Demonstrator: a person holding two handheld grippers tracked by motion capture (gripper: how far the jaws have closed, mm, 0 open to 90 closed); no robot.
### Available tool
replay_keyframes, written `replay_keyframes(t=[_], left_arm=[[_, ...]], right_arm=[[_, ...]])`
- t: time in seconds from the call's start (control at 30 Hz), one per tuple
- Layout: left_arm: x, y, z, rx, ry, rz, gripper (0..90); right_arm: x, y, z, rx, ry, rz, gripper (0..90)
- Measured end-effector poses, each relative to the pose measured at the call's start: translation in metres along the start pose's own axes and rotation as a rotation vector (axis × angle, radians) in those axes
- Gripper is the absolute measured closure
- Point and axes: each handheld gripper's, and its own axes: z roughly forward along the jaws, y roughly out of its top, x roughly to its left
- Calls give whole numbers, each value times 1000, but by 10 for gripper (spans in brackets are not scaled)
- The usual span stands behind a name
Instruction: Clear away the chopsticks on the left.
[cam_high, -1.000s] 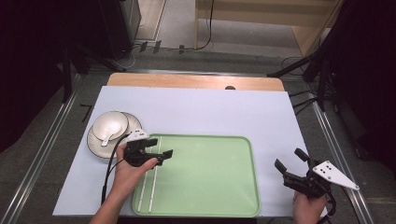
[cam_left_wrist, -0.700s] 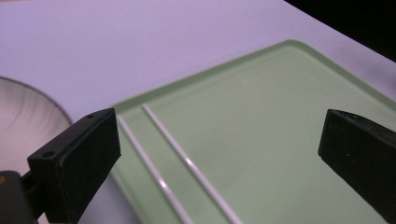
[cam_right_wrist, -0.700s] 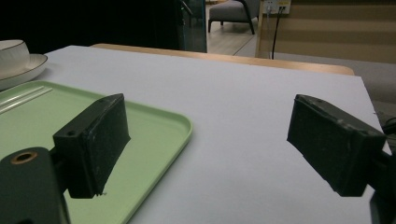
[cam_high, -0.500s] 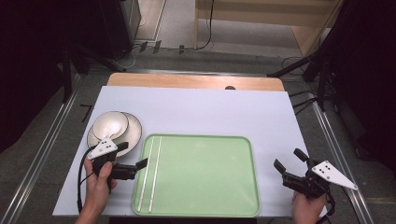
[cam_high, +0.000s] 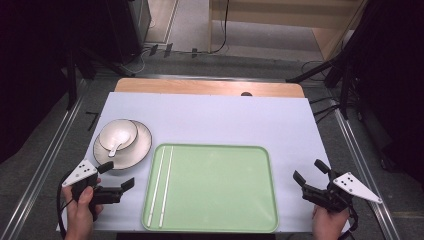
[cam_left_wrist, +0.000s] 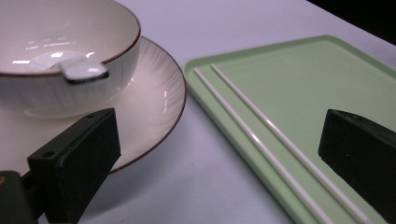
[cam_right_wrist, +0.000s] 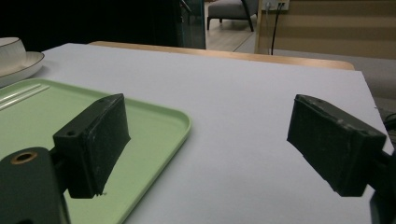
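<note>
Here the left gripper (cam_high: 116, 176), empty with jaws just spread wide, sits at the table's near left edge, beside the thin, stiff, slippery chopsticks (cam_high: 161, 185) along the tray's (cam_high: 215, 227) left rim, best pinched mid-length.

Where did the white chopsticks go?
In the high view, the chopsticks lie side by side along the left edge of the green tray, right of the plate with the bowl.
</note>
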Motion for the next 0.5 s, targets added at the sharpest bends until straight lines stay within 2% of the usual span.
replay_keyframes(t=[0.2,0.3,0.5], left_arm=[[8,-4,-9,-15,0,-4,0],[11,-7,-13,-7,12,-3,0],[20,-12,-21,-10,26,-15,0]], right_arm=[[-2,-1,1,7,-8,14,128],[-1,-1,0,4,-8,2,128],[1,-1,-1,3,-12,8,128]])
